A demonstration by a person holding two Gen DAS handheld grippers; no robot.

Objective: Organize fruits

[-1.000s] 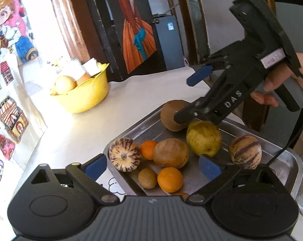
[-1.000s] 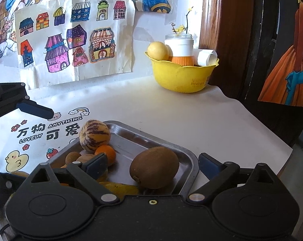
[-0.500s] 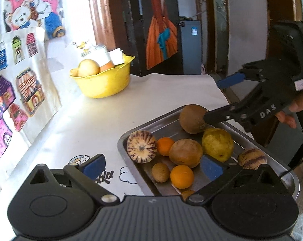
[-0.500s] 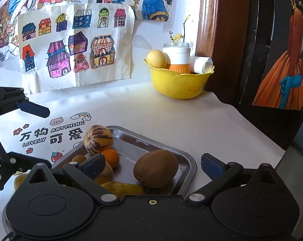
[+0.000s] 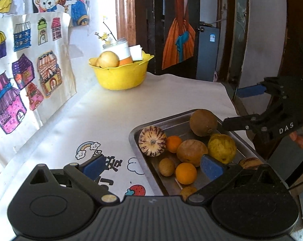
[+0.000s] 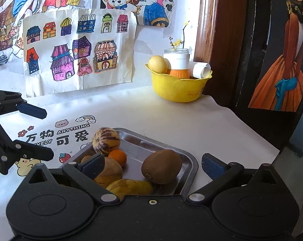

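Note:
A steel tray holds several fruits: a striped melon, a brown kiwi, a yellow pear, two oranges, brown fruits and a second striped melon. My left gripper is open above the tray's near left corner, with nothing between its fingers. My right gripper is open wide above the tray's other end, the kiwi below it and untouched. In the left wrist view the right gripper hangs beside the kiwi, a hand behind it.
A yellow bowl with a pale round fruit, a jar and a paper roll stands at the table's back by the wall. Drawings hang on the wall. The white cloth carries printed cartoons. The table edge drops off at the right.
The left gripper has rolled to level and drawn back from the tray. The right gripper has lifted off the fruits and pulled back to the tray's edge, its jaws a little wider.

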